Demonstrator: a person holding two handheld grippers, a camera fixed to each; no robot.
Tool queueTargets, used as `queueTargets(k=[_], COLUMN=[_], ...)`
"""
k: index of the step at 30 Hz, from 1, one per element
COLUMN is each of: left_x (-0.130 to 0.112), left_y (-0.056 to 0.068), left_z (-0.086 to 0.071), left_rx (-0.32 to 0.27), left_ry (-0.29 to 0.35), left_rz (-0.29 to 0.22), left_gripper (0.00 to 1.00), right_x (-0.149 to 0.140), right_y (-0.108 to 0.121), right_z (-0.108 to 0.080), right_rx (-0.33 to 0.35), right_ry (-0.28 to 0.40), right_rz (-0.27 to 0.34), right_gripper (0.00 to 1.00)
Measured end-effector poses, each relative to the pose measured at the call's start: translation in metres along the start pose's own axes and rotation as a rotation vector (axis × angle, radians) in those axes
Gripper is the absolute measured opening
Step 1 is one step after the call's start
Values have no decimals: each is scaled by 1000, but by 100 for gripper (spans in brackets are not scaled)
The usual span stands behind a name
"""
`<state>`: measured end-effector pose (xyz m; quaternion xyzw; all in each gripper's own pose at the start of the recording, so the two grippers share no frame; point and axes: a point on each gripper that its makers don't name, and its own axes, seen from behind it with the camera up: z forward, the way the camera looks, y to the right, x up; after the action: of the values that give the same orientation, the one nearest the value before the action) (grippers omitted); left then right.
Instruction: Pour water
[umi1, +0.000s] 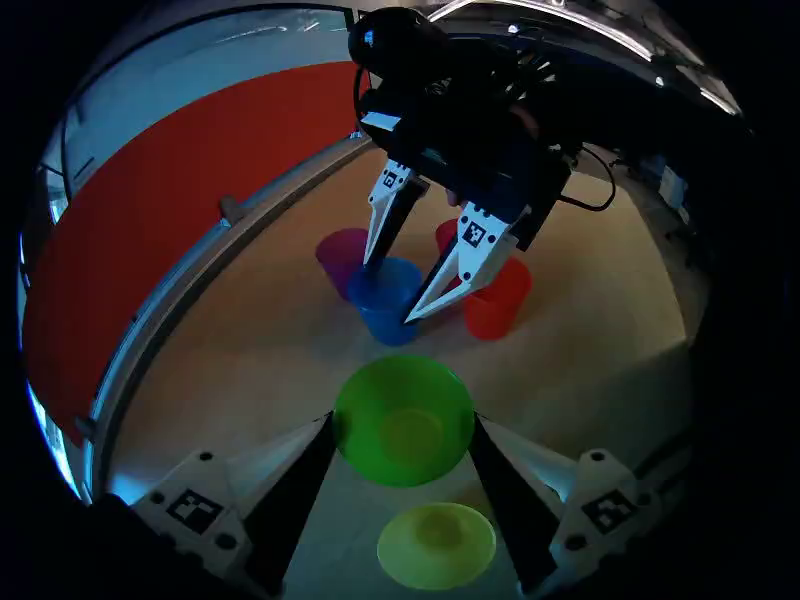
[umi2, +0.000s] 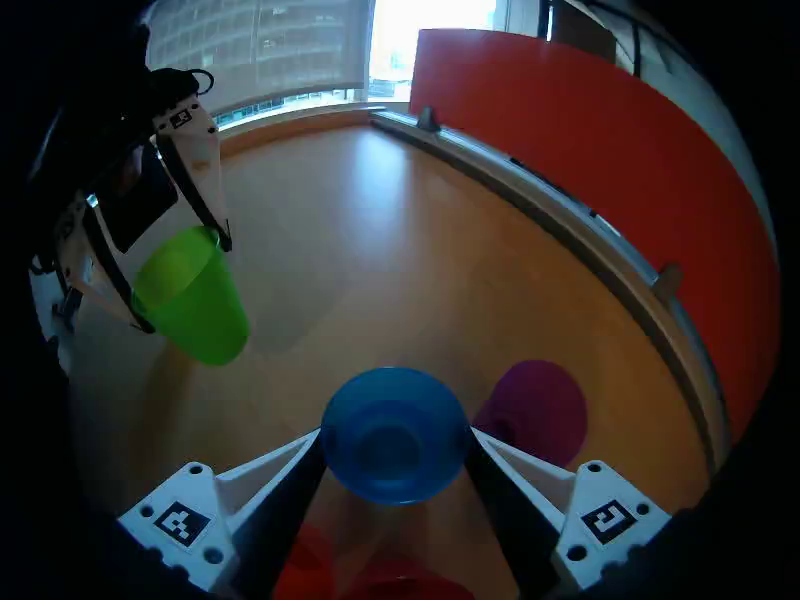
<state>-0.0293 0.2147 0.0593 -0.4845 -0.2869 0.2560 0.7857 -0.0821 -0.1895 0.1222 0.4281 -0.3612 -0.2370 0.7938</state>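
As seen in the left gripper view, pinches a green cup (umi1: 405, 445) between both fingers of the left gripper (umi1: 401, 415), mouth turned toward the camera, held clear above the wooden table (umi1: 620, 330) and above a yellow cup (umi1: 436, 545) standing there. Cannot make out any water inside. Farther off, finds the right gripper (umi1: 390, 292) closed on a blue cup (umi1: 385, 315), just beside a purple cup (umi1: 342, 255) and a red cup (umi1: 497, 295); cannot tell whether resting on the table or raised off it. Moving to the right gripper view, shows the blue cup (umi2: 390, 455) squeezed between both near fingers of the right gripper (umi2: 394, 435), mouth toward the camera, with the purple cup (umi2: 533, 410) just beside and a red cup (umi2: 320, 570) low at the edge. Cannot make out water here either. Up at the left, catches the left gripper (umi2: 185, 285) with the green cup (umi2: 200, 315) clamped, tilted, hanging above the table (umi2: 400, 250) and well apart from the blue cup. Judging by all this: grasping of both cups done; pouring itself not yet begun, with no stream visible and neither rim over the other mouth. Left to do, most likely: bring one cup over the other, tip, then set both down.
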Motion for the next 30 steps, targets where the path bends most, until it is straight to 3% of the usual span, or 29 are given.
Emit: queueTargets(k=[20,30], left_x=[-1,4], left_y=[-4,-3], left_z=[-6,-13], left_rx=[18,35], left_ry=[18,35], left_rz=[-26,-32], left_gripper=[89,89], right_x=[1,13], right_y=[-4,-6], right_z=[1,-13], right_rx=[3,-8], right_ry=[58,124], right_rz=[40,53], right_gripper=[93,93])
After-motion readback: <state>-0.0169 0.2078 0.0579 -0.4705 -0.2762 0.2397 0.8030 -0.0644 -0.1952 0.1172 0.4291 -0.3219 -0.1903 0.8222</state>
